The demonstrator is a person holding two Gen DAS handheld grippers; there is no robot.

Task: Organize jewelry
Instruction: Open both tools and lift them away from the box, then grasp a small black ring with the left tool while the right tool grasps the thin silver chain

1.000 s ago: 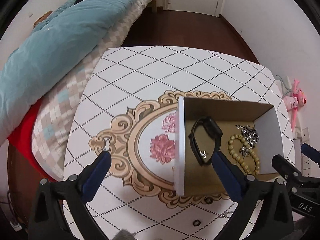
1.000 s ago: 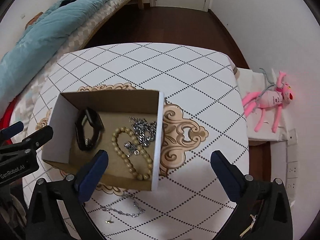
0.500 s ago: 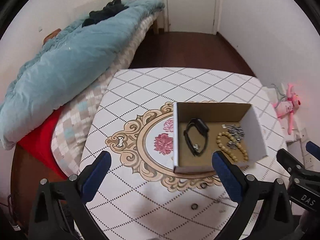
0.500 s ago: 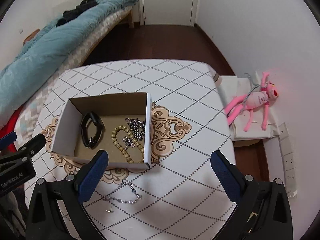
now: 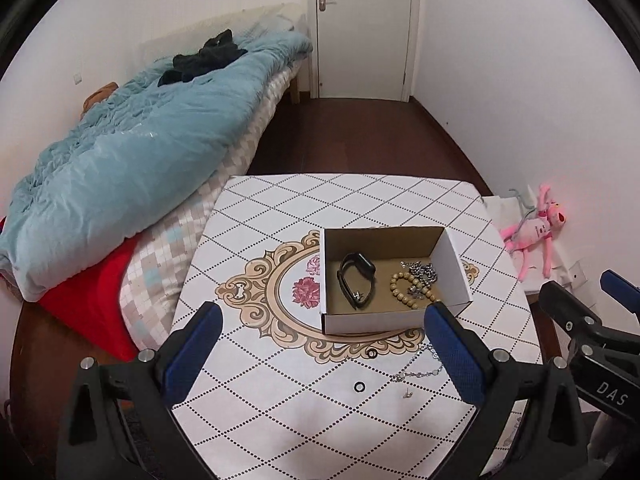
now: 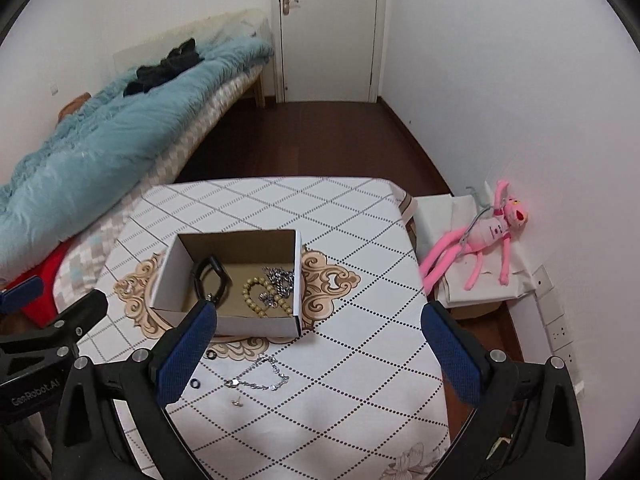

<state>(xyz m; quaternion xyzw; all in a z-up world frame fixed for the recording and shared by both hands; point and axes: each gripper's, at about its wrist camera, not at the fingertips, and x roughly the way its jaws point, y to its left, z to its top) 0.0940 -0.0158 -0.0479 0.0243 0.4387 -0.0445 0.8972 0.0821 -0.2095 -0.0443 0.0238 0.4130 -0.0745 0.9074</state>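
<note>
A white cardboard box [image 5: 452,268] [image 6: 228,322] stands on the table and holds a black wristband [image 5: 356,280] [image 6: 210,274], a wooden bead bracelet [image 5: 408,290] [image 6: 260,296] and a silver chain [image 5: 422,270] [image 6: 278,280]. On the table in front of the box lie a silver chain bracelet [image 5: 422,368] [image 6: 260,378], two small black rings [image 5: 360,386] [image 6: 195,383] and a small stud [image 5: 407,394] [image 6: 237,402]. My left gripper [image 5: 320,354] and right gripper [image 6: 316,354] are both open, empty and held well above the near table edge.
The table [image 5: 320,200] has a white diamond-pattern cloth. A bed with a teal duvet [image 5: 132,152] lies to the left. A pink plush toy [image 6: 484,236] sits on a low stand at the right wall. A door [image 5: 362,28] is at the back.
Both grippers have pulled back and up from the box, so the whole table and room now show. The box's contents have not moved.
</note>
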